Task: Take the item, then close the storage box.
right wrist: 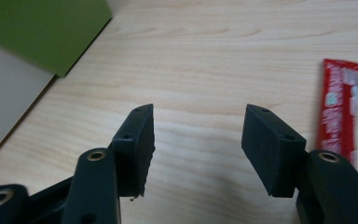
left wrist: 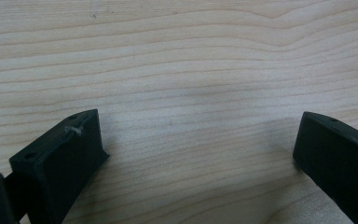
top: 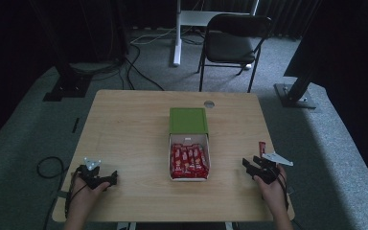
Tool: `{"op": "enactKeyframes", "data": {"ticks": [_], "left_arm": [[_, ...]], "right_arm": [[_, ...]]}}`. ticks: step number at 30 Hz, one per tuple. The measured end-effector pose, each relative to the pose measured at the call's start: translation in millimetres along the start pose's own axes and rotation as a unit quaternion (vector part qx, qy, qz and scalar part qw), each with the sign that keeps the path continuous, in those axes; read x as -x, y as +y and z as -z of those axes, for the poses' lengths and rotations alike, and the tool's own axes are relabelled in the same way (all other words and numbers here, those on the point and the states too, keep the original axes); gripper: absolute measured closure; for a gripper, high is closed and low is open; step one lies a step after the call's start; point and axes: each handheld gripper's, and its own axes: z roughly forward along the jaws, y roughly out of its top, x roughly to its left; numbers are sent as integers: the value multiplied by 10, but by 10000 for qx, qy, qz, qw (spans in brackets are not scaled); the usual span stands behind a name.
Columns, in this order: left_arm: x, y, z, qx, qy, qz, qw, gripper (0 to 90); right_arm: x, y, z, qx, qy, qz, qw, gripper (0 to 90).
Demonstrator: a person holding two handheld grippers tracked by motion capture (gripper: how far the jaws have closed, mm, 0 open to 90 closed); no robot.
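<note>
You are working at the table (top: 124, 124), where the open box (top: 189, 143) is sitting mid-table. Your right gripper (right wrist: 198, 140) is hovering near the right edge, jaws parted and empty. The red packet (right wrist: 339, 107) is lying just beside its right jaw, long axis running along the jaws. Your left gripper (left wrist: 196, 154) is resting wide near the left corner.

grippers: black | fingers (right wrist: 137, 140): blocky, screw holes | plates: grey, three-cornered | cables: black
</note>
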Motion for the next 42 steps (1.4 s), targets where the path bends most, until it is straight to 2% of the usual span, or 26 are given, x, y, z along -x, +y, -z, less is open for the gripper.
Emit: {"op": "enactKeyframes", "data": {"ticks": [6,12,16,19,22,25,28,35,38,41,42], "left_arm": [[0,0,0,1,0,1,10000,22],[0,-1,-1,8,-3,1,10000,21],[0,0,-1,5,0,2,10000,21],[0,0,0,2,0,3,10000,21],[0,0,-1,4,-1,2,10000,21],[0,0,-1,4,-1,2,10000,21],[0,0,-1,5,-3,1,10000,21],[23,-2,4,-1,51,43,10000,22],[53,-5,16,65,-54,-148,9999,48],[109,-1,18,140,-244,-493,9984,69],[129,6,18,165,-322,-499,9981,69]], "right_arm": [[-13,-66,-36,-118,29,140,9998,401],[-68,-104,-94,-328,-29,416,9986,384],[-84,-102,-104,-377,-78,481,9981,371],[-121,-111,-126,-634,-94,671,9957,338],[-156,-114,-139,-700,-17,891,9936,285],[-181,-115,-151,-758,3,1011,9920,238],[-177,-112,-163,-819,-126,929,9922,155],[-182,-109,-170,-854,-132,918,9920,129],[-190,-103,-180,-842,-89,938,9920,134],[-203,-97,-178,-823,-21,889,9926,135],[-209,-90,-171,-803,-21,900,9927,135]]}}
